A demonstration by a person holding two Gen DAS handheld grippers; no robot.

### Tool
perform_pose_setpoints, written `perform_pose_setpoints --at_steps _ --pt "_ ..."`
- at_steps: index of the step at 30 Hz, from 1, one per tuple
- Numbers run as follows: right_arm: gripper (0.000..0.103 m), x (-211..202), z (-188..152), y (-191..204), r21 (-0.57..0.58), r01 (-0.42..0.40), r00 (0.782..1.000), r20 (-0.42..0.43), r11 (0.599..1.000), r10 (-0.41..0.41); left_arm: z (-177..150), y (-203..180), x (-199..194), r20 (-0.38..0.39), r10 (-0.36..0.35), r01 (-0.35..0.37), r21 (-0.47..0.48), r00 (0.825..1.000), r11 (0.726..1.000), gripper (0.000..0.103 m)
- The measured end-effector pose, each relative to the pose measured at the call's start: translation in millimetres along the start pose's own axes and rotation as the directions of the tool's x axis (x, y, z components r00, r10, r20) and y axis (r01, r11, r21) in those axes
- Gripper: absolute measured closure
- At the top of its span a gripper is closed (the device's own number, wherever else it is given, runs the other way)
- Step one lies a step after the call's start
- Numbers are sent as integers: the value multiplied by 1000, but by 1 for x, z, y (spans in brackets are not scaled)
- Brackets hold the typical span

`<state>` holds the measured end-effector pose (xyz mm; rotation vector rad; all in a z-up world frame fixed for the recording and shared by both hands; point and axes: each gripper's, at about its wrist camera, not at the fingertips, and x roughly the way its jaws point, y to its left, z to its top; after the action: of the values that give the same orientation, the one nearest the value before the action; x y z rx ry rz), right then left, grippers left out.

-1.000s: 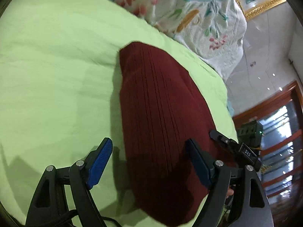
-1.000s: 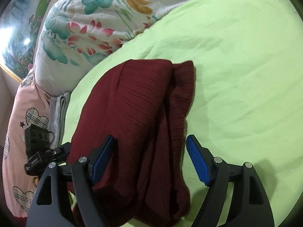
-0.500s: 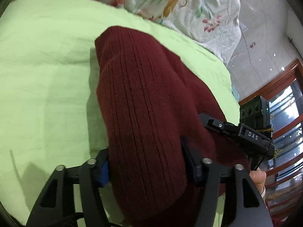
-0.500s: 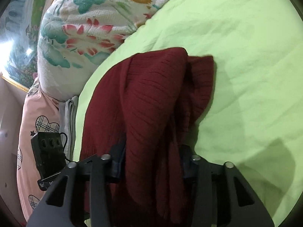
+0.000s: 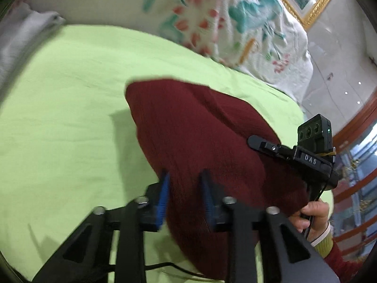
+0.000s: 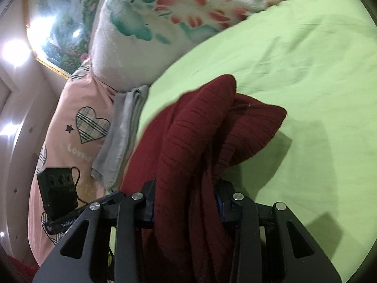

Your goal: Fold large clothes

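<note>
The maroon sweater (image 5: 200, 141) lies partly folded on the green bed (image 5: 59, 118), its long axis running away from both grippers. Left gripper (image 5: 185, 197) and right gripper (image 6: 186, 200) have just been closing; both jaws pinch its near edge.

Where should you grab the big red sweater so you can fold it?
Grab the red sweater at its near edge, one bunch per side, coming in from the near side of the green bed sheet. That is where the left gripper and right gripper are clamped: the folded knit is thick there, so the jaws likely pinch every layer at once.
</note>
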<state>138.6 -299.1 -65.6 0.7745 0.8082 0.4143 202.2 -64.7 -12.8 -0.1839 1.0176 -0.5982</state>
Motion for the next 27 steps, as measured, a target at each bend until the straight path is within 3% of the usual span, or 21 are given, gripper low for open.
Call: perform_pose_setpoints --at_steps 2,5,8,10,12,17,19,21,24,27 --pt "67 9 0 2 -11 32 999 -13 999 -32 -1 10 -4 -12 -14 14 -10 1000 1000 93" --pt "67 20 -3 -4 -13 118 992 -51 993 -119 -7 24 12 -51 32 -34 -33 998 999 92" --pt "67 11 -5 -15 5 112 992 -56 994 -112 -14 27 17 -35 -28 25 -73 999 997 88" --pt "67 7 -5 -21 12 125 990 -61 992 -124 -14 29 21 -27 -61 58 -93 998 994 73" --pt "65 4 -5 -31 42 118 991 -70 992 -115 -14 36 31 -41 -67 61 -133 997 989 36" --pt "57 3 -6 -47 67 122 989 -91 990 -116 -13 49 55 -60 -197 176 -259 979 950 24" --pt "56 5 -8 -50 78 112 989 -104 991 -104 -13 47 63 -61 -235 211 -265 970 941 24" --pt "56 7 -10 -53 91 100 990 -112 991 -90 -10 35 72 -67 -273 250 -241 960 938 35" --pt "62 9 -12 -48 84 98 989 -121 992 -87 -8 16 73 -37 -223 214 -162 974 963 51" --pt "66 4 -12 -29 69 62 994 -96 996 -55 -3 11 55 1 -227 224 -161 974 961 61"
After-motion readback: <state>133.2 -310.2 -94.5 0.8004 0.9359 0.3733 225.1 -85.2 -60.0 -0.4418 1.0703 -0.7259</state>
